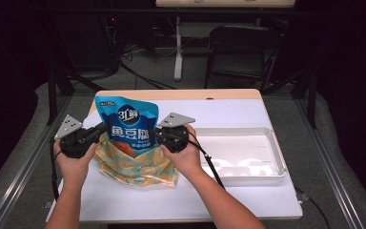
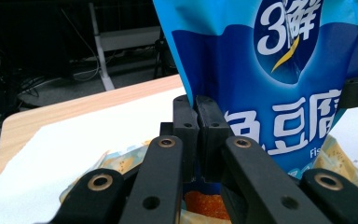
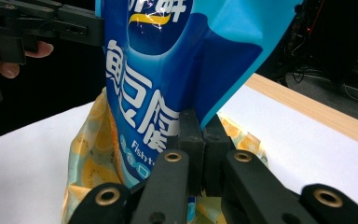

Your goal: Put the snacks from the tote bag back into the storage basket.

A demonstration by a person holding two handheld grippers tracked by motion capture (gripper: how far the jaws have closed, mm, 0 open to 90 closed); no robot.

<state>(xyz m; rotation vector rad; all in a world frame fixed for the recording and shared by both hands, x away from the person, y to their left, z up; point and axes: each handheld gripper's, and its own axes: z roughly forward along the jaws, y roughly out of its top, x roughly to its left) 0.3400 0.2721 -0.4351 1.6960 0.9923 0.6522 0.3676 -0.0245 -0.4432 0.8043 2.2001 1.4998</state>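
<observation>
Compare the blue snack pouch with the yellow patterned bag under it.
The blue snack pouch stands upright, pinched at its sides by the left gripper and right gripper; the yellow patterned bag lies crumpled on the table. The pouch bears large white characters; the bag shows fruit-slice prints. Both are soft packaging.
</observation>
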